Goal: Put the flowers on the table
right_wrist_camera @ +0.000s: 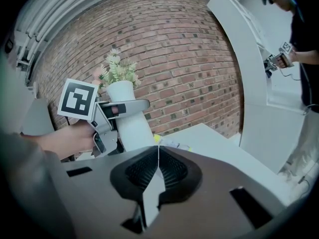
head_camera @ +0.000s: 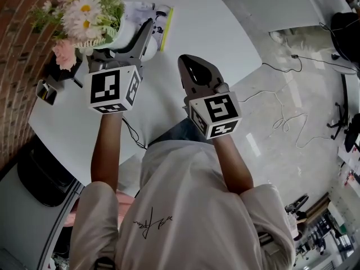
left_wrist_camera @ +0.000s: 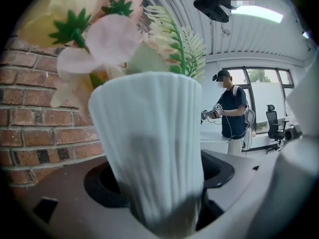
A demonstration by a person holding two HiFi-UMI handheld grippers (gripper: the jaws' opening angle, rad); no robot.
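Since the left gripper (head_camera: 145, 38) has its fingers clamped on the white vase (left_wrist_camera: 149, 148) of flowers (head_camera: 84, 13) over the table (head_camera: 225, 38), lower it upright and let go gently; the right gripper (head_camera: 191, 66) has its fingers together, empty

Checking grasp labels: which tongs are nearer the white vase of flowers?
Left. The left tongs are clamped on the white vase; the right tongs are shut and empty, apart from it, to the person's right, over the table.

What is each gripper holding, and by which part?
Left gripper clamps the white vase of flowers around its ribbed body, below the rim. Right gripper holds nothing, jaws together.
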